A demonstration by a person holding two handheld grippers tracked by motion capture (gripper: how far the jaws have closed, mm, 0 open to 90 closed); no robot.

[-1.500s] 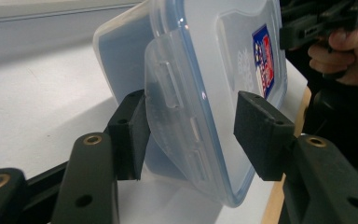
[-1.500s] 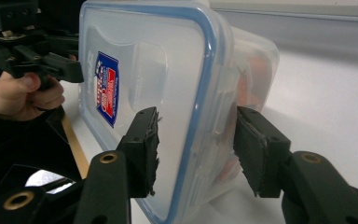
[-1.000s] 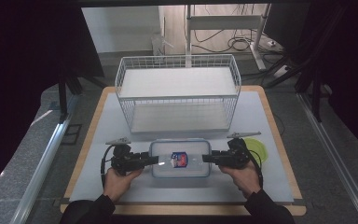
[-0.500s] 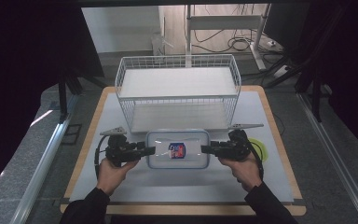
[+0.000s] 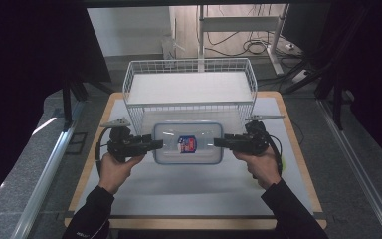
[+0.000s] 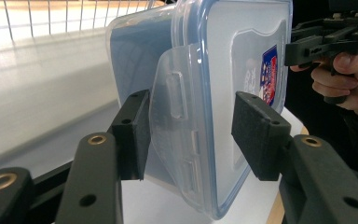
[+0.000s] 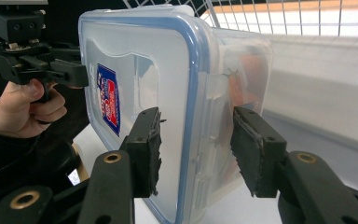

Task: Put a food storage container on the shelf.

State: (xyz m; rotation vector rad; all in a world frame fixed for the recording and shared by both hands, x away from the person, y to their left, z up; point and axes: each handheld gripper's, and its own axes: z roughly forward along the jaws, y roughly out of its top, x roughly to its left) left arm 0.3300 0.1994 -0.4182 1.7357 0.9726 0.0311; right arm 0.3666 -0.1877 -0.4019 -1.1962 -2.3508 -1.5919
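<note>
Clear lidded plastic container (image 5: 187, 143) at centre frame in the high view, lifted off the white table (image 5: 179, 194) just in front of the wire basket (image 5: 189, 84), clamped at both short ends: left gripper (image 5: 155, 144) pinching the left end over its latch flap (image 6: 175, 121), right gripper (image 5: 220, 142) pinching the right end the same way. To carry well: keep both hands level and moving together, hold steady squeeze so neither end slips, raise high enough to clear the basket's near rim before going forward, then lower flat inside.
</note>
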